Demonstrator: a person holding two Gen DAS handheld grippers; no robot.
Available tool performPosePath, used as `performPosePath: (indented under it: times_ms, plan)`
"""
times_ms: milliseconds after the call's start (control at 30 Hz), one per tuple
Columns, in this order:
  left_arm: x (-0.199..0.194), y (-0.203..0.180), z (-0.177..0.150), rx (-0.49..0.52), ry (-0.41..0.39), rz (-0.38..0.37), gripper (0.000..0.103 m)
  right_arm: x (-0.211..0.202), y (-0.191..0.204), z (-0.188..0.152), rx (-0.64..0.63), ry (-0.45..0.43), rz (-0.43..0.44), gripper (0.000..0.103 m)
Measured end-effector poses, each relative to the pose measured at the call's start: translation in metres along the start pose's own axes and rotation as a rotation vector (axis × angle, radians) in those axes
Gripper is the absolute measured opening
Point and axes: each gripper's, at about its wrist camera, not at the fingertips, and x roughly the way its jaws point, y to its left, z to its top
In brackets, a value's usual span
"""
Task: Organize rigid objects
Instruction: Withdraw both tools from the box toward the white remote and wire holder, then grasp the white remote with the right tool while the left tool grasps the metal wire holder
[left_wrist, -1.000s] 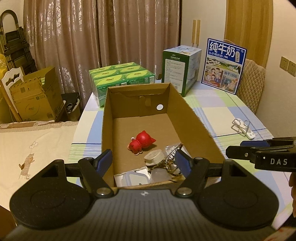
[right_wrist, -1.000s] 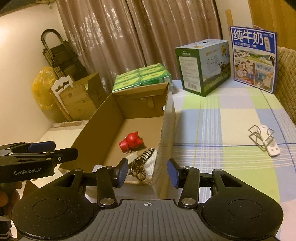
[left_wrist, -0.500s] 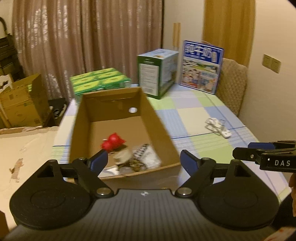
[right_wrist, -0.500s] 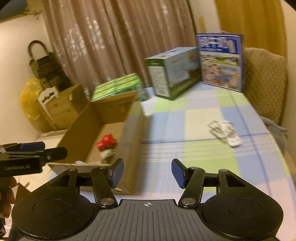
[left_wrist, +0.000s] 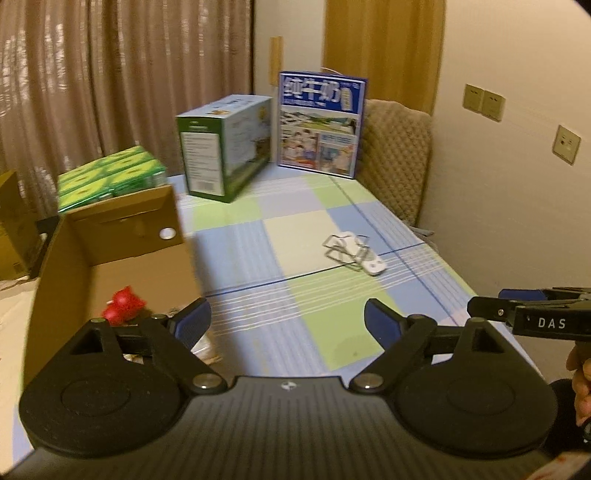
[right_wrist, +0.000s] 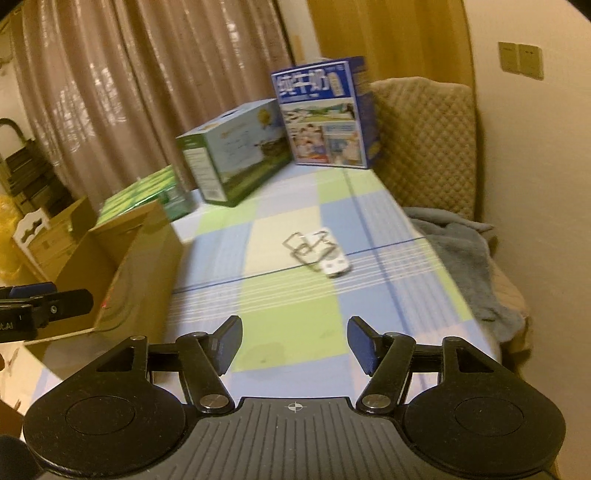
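Observation:
A white clip with metal wire loops (left_wrist: 351, 251) lies on the checked tablecloth, also in the right wrist view (right_wrist: 317, 253). An open cardboard box (left_wrist: 110, 236) stands on the left; a red toy (left_wrist: 123, 304) and other small items lie inside it. The box shows in the right wrist view (right_wrist: 144, 266) too. My left gripper (left_wrist: 286, 325) is open and empty above the cloth, just right of the box. My right gripper (right_wrist: 295, 343) is open and empty, nearer than the clip and apart from it.
A green-and-white carton (left_wrist: 225, 151), a blue milk carton (left_wrist: 321, 125) and green packs (left_wrist: 110, 177) stand at the table's far end. A padded chair (right_wrist: 424, 144) with a grey cloth (right_wrist: 461, 251) is at the right edge. More cardboard boxes (right_wrist: 55, 232) are at the left.
Both grippers have swung right, away from the box and toward the clip on the cloth. Both stay open and empty.

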Motion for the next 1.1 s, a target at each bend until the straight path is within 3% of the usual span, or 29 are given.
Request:
performPosePath:
  times_ms: [433,967,1100]
  plan:
    - [0.095,-0.034,0.023,0.055,0.051,-0.054,0.088,0.048,-0.052,0.022,-0.027,0.007,-0.03,0.061]
    - [0.215,-0.037,0.03,0.117,0.125,-0.038,0.088,0.191,-0.068,0.035,-0.167,0.069,0.02,0.06]
    - [0.229,-0.032,0.03,0.105,0.131,-0.035,0.088,0.22,-0.061,0.038,-0.231,0.07,0.039,0.052]
